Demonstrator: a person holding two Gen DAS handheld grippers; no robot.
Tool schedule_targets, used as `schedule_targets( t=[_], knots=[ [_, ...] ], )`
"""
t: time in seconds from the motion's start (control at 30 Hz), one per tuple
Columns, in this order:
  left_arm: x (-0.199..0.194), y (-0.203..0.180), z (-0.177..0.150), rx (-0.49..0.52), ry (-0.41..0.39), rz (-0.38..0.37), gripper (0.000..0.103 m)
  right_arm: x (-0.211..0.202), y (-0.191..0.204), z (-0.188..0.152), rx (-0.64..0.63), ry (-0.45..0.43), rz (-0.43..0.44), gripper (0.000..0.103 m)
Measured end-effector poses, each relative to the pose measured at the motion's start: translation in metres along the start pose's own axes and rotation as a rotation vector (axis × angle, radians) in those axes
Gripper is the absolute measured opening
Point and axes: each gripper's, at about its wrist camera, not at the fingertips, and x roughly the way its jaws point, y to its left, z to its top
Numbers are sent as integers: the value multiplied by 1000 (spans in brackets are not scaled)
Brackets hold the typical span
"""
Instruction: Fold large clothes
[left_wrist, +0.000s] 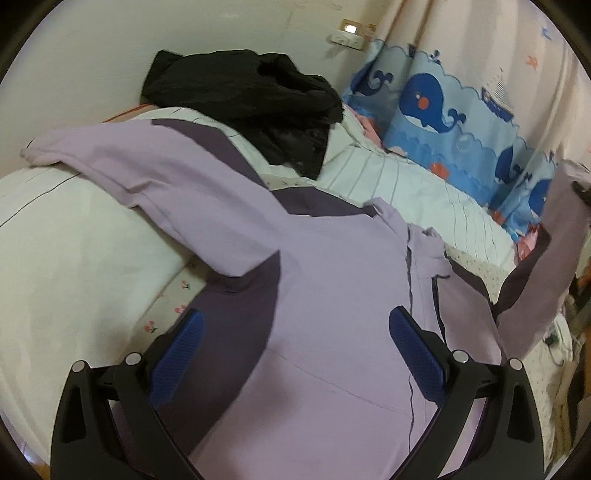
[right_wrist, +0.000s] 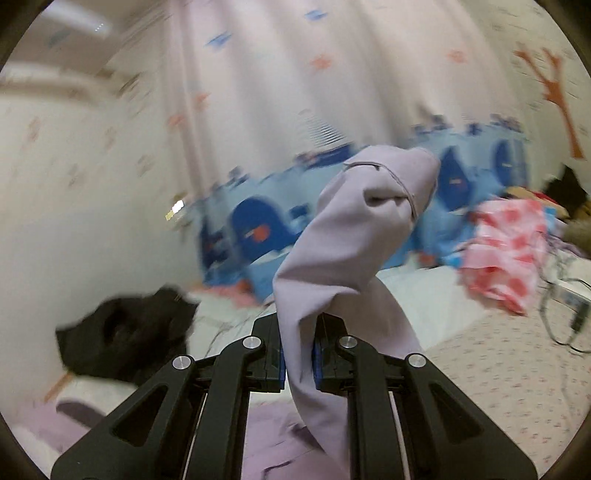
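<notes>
Right gripper (right_wrist: 299, 354): jaws were clamped tight on a fold of the lilac jacket (left_wrist: 325, 280); cloth passed between the blue pads and stood up past the tips, ending in a cuff-like end (right_wrist: 391, 184). Looked like a sleeve, lifted off the bed (left_wrist: 66, 258). Right view was blurred.

Left gripper (left_wrist: 295, 354): jaws were wide open, nothing between the pads (left_wrist: 417, 354). It hovered over the jacket's lower body; whether it touched the cloth could not be told.

Jacket lay spread on the bed, front up, zipper line running down just right of its middle. Far sleeve (left_wrist: 110, 162) stretched flat out to the left. Other sleeve (left_wrist: 554, 251) rose from the jacket's right edge, up out of the left view, likely the one in the right jaws. Dark purple panels showed at the shoulders and side.

Black garment (left_wrist: 240, 96) sat in a heap beyond the jacket, by the wall. Whale curtain (left_wrist: 443, 110) hung to the jacket's far right. Pink cloth (right_wrist: 506, 254) lay off to its right.

Progress, judged: early. Jacket laid out, no fold finished. One sleeve was apparently being brought in; the far sleeve, body folds and the black garment remained.
</notes>
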Motion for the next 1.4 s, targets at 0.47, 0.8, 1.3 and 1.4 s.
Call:
schedule_targets(
  t=[0.47, 0.8, 1.3, 1.4],
  knots=[
    [-8, 66, 17, -204, 16, -3, 96, 82, 169, -183, -223, 319, 155, 10],
    [-8, 66, 16, -204, 34, -15, 96, 75, 202, -257, -389, 409, 231, 11],
    [1, 63, 15, -201, 59, -22, 96, 67, 182, -283, -124, 733, 594, 78],
    [2, 60, 15, -189, 60, -21, 96, 30, 120, -234, -21, 507, 456, 82]
  ],
)
